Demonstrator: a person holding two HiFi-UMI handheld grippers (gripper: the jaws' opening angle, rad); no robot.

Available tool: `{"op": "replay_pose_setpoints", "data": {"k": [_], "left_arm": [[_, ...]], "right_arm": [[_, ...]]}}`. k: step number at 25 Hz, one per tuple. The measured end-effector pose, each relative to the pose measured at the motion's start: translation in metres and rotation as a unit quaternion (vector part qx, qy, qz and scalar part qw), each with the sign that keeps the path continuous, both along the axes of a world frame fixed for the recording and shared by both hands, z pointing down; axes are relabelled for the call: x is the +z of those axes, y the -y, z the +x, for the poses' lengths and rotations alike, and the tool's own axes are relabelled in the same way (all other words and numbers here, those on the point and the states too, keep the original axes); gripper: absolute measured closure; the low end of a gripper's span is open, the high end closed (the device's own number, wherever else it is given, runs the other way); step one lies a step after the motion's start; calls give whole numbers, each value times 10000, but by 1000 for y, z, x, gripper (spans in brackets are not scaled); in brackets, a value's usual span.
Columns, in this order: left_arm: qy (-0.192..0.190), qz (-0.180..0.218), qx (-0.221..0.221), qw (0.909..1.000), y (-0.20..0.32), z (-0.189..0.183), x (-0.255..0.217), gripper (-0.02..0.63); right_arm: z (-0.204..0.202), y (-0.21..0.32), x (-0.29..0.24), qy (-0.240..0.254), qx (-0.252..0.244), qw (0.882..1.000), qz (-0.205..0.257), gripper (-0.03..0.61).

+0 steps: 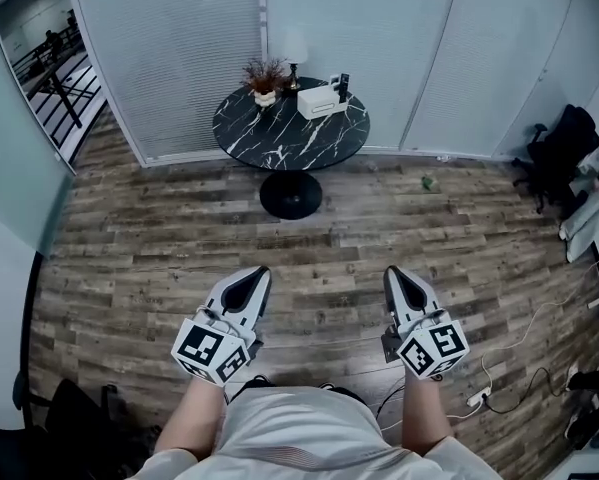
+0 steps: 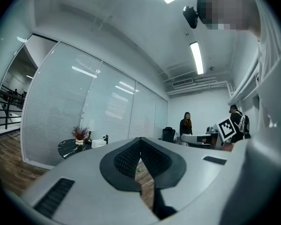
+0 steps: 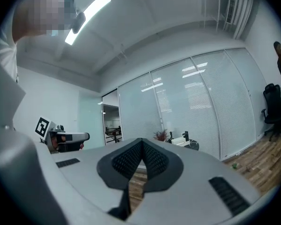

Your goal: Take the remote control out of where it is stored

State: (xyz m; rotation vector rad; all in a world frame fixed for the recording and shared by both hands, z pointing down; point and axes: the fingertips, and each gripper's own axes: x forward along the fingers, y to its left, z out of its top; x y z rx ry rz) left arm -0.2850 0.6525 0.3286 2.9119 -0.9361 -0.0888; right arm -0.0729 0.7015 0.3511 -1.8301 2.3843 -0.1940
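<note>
- While left gripper [image 1: 259, 276] and right gripper [image 1: 393, 276] sit clenched and empty, task looks unstarted.
- Likely remote control [image 1: 341, 86] well ahead of both, at white box [image 1: 317, 102]; approach, grasp left.

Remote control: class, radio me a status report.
Both shut, empty: left claw, right claw. Upright remote control at white box on round table, out of reach. Only wood floor between.
</note>
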Motion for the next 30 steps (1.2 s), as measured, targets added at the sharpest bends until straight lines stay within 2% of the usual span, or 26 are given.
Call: {"op": "replay_pose_setpoints", "data": {"k": [8,12,23,30], "left_arm": [[49,-398,60,9992,-12,31,23,604],[29,-492,162,9987,2,48,26,604],[-47,-347,450,9984,118,101,27,604],[-23,-511,389,9979,213,95,30,604]], "right_arm": [[33,-7,43,352,-138,9988,-311,568],[56,-1,56,677,-89,9964,-493,568],[97,98,42,189,189,9980,-568,568],[89,200,29,-177,308,9981,-500,568]]}}
